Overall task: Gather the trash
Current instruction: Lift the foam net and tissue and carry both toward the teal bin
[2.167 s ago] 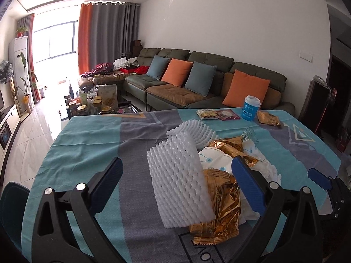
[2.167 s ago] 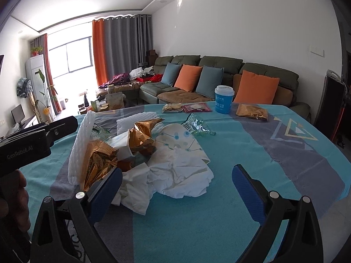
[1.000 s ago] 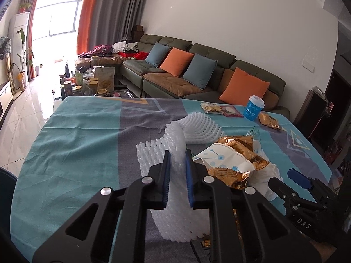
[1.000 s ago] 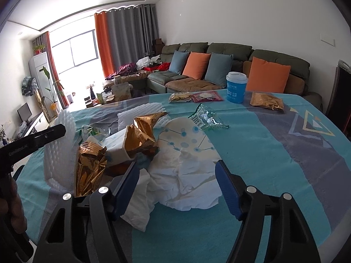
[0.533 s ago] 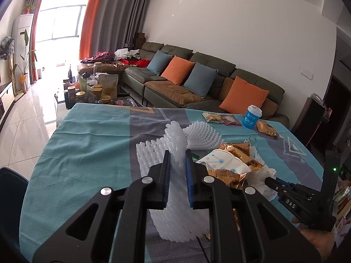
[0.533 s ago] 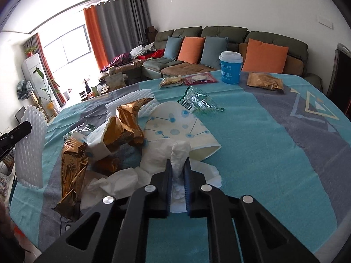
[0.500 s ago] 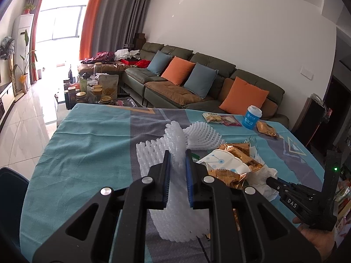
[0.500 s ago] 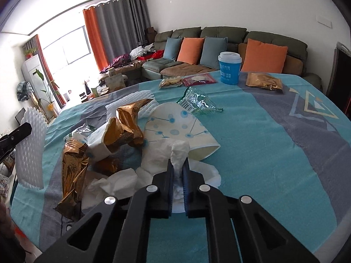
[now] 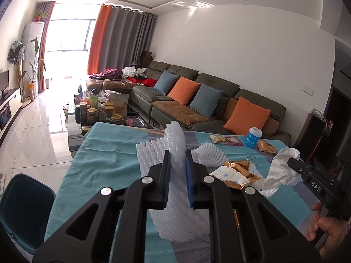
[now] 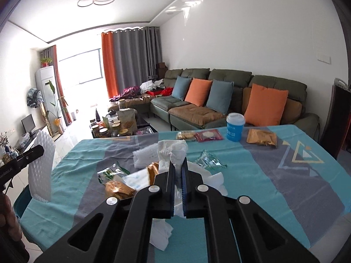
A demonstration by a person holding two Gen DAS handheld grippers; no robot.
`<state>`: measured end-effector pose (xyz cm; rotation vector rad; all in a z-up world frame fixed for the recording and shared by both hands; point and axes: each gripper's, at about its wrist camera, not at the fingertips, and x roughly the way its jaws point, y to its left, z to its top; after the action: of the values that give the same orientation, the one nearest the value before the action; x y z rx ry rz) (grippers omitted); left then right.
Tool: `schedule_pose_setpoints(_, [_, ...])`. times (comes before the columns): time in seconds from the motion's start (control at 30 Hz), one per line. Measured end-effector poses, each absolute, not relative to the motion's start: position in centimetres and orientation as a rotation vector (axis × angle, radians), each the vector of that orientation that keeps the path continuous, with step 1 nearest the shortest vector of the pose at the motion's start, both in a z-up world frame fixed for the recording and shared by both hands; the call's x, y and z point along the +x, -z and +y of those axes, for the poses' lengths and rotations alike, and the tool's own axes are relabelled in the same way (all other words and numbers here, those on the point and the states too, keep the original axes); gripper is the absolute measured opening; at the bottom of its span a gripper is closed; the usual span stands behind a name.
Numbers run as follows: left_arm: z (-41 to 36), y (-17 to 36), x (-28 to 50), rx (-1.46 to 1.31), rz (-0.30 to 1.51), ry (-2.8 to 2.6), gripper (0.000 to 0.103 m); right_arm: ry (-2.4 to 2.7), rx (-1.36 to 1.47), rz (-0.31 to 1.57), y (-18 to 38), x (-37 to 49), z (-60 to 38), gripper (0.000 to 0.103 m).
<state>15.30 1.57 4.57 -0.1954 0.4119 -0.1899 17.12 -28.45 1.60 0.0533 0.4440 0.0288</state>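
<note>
Your left tool is clenched on the white foam fruit-net sleeve, held up off the teal-and-grey cloth tabletop; your right tool is clenched on the crumpled white paper tissue, also raised; gold foil snack wrappers & other litter lie btwn them on the cloth. Step: both picks made, carry-off due; next, swing both loads w/o snagging to the dark teal bin at the tabletop's left edge, then let go over it.
</note>
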Motion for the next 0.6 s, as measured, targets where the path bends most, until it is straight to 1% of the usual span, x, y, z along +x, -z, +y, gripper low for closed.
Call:
schedule_pose_setpoints(0.2, [5.5, -6.3, 12.1, -0.198, 0.348, 0.109, 0.013, -0.189, 0.024, 0.383, -4.3, 17.3, -23.4, 0.004])
schedule_pose_setpoints(0.5, [14.0, -6.7, 7.0, -0.215, 0.327, -0.101, 0.013, -0.534, -0.016, 0.433, -4.5, 19.1, -11.0, 0.004])
schedule_pose_setpoints(0.6, [17.1, -6.4, 5.6, -0.224, 0.335, -0.178, 0.013, -0.644, -0.036, 0.475, -4.1, 19.8, -6.4, 0.004])
